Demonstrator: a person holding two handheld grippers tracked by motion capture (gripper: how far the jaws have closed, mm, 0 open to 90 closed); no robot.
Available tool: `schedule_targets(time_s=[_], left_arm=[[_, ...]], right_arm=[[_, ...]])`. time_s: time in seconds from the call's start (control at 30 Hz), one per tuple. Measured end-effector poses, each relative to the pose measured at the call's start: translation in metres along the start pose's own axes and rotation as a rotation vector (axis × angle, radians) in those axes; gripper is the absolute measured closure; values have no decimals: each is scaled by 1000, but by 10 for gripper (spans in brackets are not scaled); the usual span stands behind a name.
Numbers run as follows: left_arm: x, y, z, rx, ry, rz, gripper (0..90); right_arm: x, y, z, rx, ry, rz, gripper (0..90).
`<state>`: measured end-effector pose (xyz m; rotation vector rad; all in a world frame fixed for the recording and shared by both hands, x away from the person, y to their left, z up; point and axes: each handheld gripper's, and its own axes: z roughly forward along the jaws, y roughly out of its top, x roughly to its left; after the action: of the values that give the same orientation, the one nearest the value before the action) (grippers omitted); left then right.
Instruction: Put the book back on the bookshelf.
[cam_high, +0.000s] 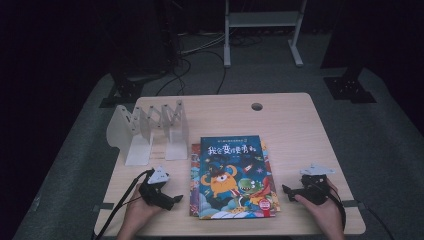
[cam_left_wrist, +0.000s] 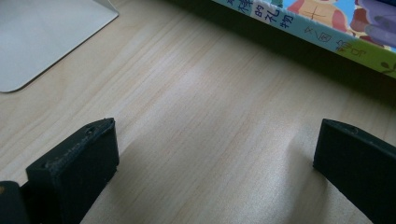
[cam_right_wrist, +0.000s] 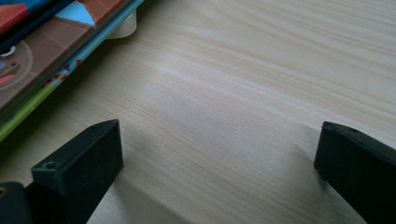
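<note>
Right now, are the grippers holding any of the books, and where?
No, nothing is held. The left gripper and the right gripper rest open on the table, one on each side of the stack of books, not touching it.

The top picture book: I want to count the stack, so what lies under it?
Under the top picture book, other books' edges poke out at its left and right. Their covers are hidden, so the count stays unclear.
</note>
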<state>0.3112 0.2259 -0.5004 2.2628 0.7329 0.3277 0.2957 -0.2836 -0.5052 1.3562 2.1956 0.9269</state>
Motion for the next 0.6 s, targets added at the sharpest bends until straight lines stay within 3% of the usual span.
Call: schedule_targets(time_s=[0.23, 0.33, 0.6], left_arm=[[0, 0, 0, 0, 0, 0, 0], [0, 0, 0, -1, 0, 0, 0], [0, 0, 0, 0, -1, 1, 0]], right_arm=[[-1, 0, 0, -2, -17, 16, 12], [-3, 1, -2, -26, -24, 20, 153], [2, 24, -15, -58, -20, 30, 266]])
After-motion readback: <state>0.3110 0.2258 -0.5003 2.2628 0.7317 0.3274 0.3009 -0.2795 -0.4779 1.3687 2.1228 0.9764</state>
